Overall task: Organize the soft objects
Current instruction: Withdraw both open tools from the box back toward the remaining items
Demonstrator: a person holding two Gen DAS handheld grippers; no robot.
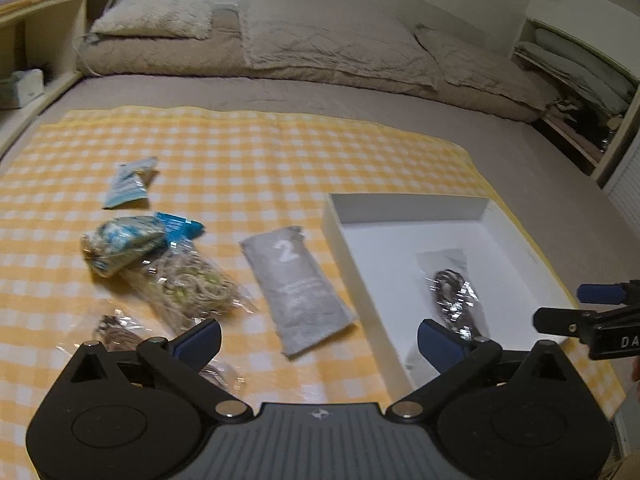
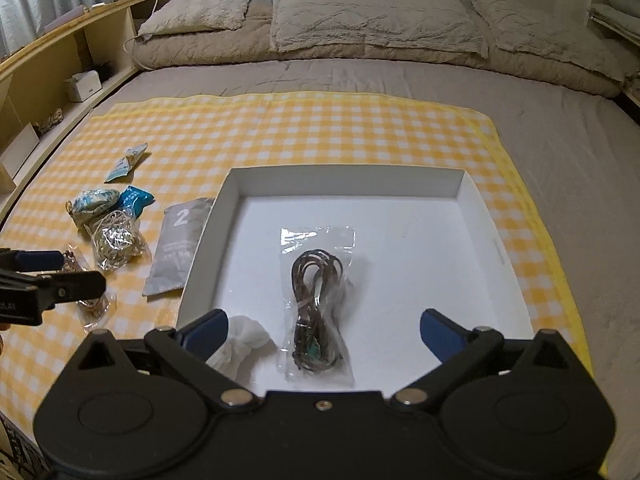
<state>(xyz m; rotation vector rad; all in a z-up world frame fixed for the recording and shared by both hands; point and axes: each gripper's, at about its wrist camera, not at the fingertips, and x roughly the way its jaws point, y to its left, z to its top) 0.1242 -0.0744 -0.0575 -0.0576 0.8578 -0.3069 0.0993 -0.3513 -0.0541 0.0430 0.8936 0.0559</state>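
Bed (image 2: 400, 80) with grey sheet, pillows at the far end, carries a yellow checked cloth (image 2: 320, 128). White open box (image 2: 472, 208) sits on the cloth, right side. Inside the box: clear bag of dark cord (image 2: 316, 304), lying flat near the front, and a white soft item (image 2: 244, 340) in the front left corner. Left of the box on the cloth: grey pouch marked 2 (image 1: 296, 288), just beside the box wall; clear bag of tan string (image 1: 192, 288); blue-patterned bundle (image 1: 120, 244); small blue packet (image 1: 128, 184) farther back. Left tongs (image 1: 320, 344) apart, nothing between. Right tongs (image 2: 324, 332) apart above the cord bag, not pressing it.
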